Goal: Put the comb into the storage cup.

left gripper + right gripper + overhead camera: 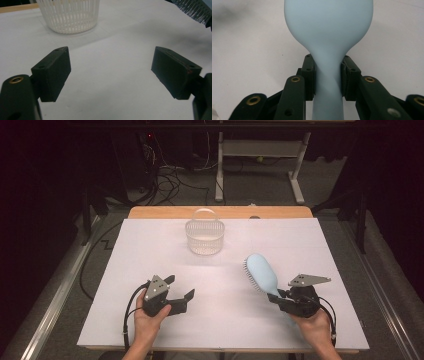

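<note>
Pale blue plastic hairbrush (263, 274): handle clamped in my right hand-held gripper (280, 296), head lifted off white surface (225, 320), long axis angling up-left. Left hand-held gripper (181, 289) wide open, empty. White slatted plastic basket (204, 237) farther ahead, between both.

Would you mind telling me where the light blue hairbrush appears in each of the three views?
High view: hairbrush right of centre, its handle in the right gripper.
Left gripper view: bristles at the top right corner.
Right gripper view: centre, handle clamped between the jaws.
Shared landmark: the white table cover.
</note>
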`<state>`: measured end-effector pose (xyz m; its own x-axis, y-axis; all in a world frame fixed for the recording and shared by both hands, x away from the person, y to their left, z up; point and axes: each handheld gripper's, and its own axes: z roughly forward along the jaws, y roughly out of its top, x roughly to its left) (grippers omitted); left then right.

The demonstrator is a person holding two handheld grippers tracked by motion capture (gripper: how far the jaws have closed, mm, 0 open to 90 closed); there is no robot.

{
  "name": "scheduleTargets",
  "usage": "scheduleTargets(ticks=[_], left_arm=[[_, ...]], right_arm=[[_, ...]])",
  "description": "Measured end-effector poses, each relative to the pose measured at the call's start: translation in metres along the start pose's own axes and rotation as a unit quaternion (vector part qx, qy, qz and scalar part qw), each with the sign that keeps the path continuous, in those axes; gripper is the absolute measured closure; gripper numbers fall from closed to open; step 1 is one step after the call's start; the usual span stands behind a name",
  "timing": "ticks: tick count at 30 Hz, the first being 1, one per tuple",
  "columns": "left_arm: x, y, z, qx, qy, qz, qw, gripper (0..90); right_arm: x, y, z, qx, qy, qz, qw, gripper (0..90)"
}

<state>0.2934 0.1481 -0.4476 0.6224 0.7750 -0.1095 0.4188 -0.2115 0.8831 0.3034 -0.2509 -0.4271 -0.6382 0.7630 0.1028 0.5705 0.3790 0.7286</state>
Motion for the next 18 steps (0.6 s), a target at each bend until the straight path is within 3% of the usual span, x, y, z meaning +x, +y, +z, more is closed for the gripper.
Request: scheduleTargets(ticks=[18], left_arm=[[-0.027,0.02,0.027,0.005,-0.046,0.032,0.9984,16.5]], right_arm=[[0.008,0.002,-0.002,-0.012,0.001,-0.015,0.9998,69.9]])
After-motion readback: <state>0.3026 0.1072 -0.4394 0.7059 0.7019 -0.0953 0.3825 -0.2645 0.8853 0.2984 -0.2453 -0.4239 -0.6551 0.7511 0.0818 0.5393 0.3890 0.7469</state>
